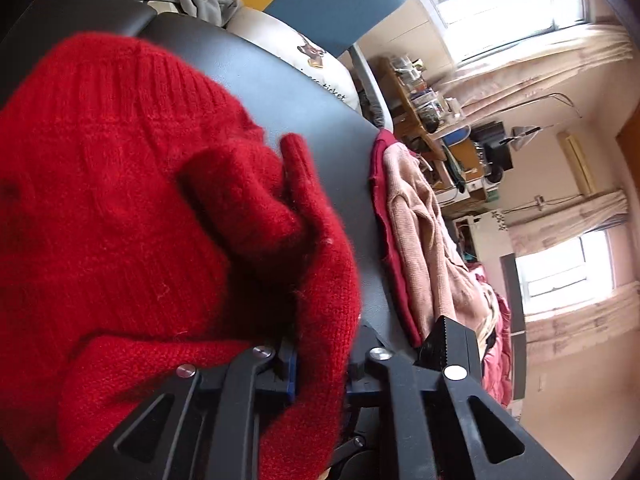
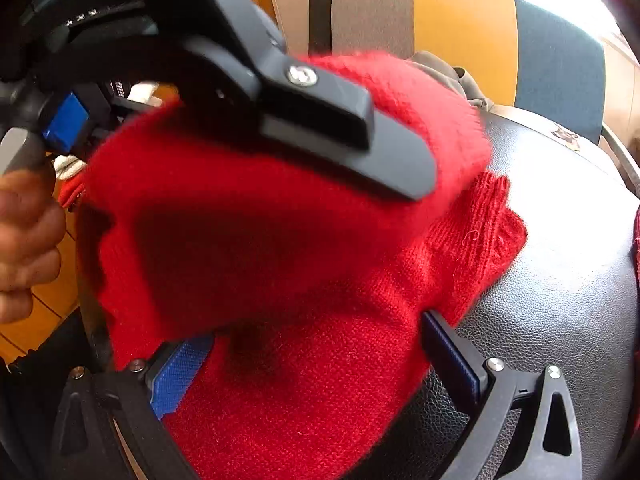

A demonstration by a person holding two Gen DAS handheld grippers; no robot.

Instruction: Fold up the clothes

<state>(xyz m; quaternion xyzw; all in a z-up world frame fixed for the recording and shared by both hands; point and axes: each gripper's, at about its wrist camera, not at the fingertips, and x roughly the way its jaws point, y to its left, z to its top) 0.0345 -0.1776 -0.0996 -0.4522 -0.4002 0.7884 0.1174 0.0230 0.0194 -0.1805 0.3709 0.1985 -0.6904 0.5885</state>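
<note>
1. A red knitted sweater (image 2: 304, 264) lies bunched on a black leather surface (image 2: 560, 280), filling the middle of the right wrist view.
2. The left gripper (image 1: 360, 350) has its jaws parted; a sweater fold lies between them, and whether a pad presses it I cannot tell.
3. The right gripper (image 2: 320, 356) stands wide open astride the knit.
4. A pink garment (image 1: 420, 216) hangs over the surface's edge at centre right of the left wrist view.

A lived-in home room, likely a bedroom or study. At the right of the left-wrist view, curtained windows (image 1: 560, 272) let daylight in, and a cluttered desk (image 1: 452, 148) sits at centre right. Clothes (image 1: 424, 232) are heaped beside a black leather surface (image 1: 280, 92). A chair with grey, yellow and blue panels (image 2: 472, 40) stands at the top of the right-wrist view.
</note>
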